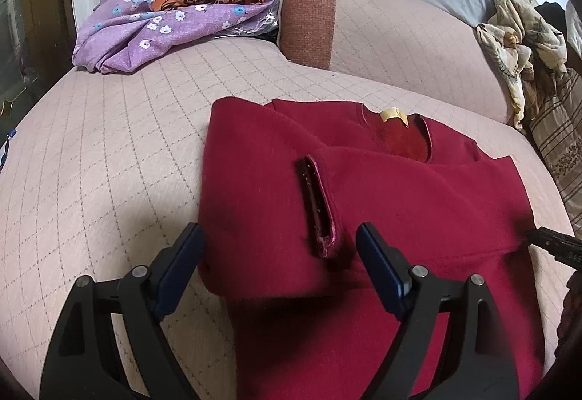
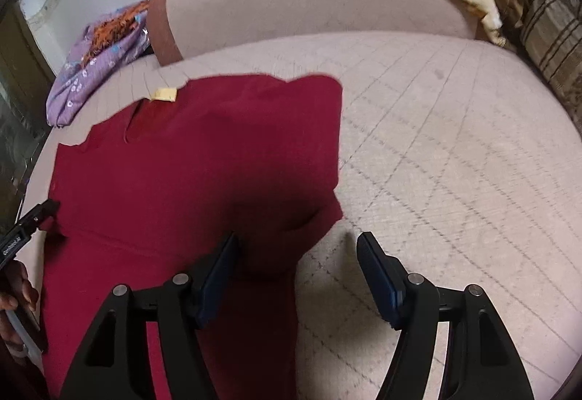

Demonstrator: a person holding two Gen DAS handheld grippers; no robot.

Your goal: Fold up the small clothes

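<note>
The red sweater (image 1: 363, 218) lies mid-frame on the sofa cushion (image 1: 109, 163), sleeves folded in. My left tool (image 1: 280, 247) and right tool (image 2: 298, 254) hang released above it. Soft, floppy knit (probably light); I'd pinch the lower hem corners.

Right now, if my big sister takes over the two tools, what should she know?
Left tool: open, holding nothing, over the near left part of the red sweater.
Right tool: open, holding nothing, at the sweater's near right edge.
The sweater lies flat on the pink quilted sofa seat, collar and yellow label at the far end.
Done: both sleeves look folded in across the body, one cuff lying on top.
Left: fold the body over, perhaps bottom towards collar.
</note>
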